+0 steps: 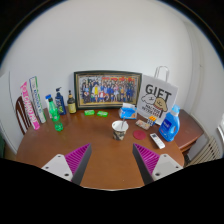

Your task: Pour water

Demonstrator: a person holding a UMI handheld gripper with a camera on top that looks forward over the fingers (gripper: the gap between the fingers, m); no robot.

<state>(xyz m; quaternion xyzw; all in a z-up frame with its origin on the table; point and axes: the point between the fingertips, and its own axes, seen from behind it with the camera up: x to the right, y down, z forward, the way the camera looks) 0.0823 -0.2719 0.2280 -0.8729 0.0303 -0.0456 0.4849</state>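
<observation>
A small pale cup stands on the round wooden table, beyond my fingers and a little right of their midline. A blue bottle-like jug stands at the table's right side. My gripper is open and empty, its two pink-padded fingers spread wide above bare wood, well short of the cup.
A framed group photo leans on the wall at the back. A white gift bag stands to its right. Green and blue spray bottles and pink packages stand at the left. Small items lie near the jug.
</observation>
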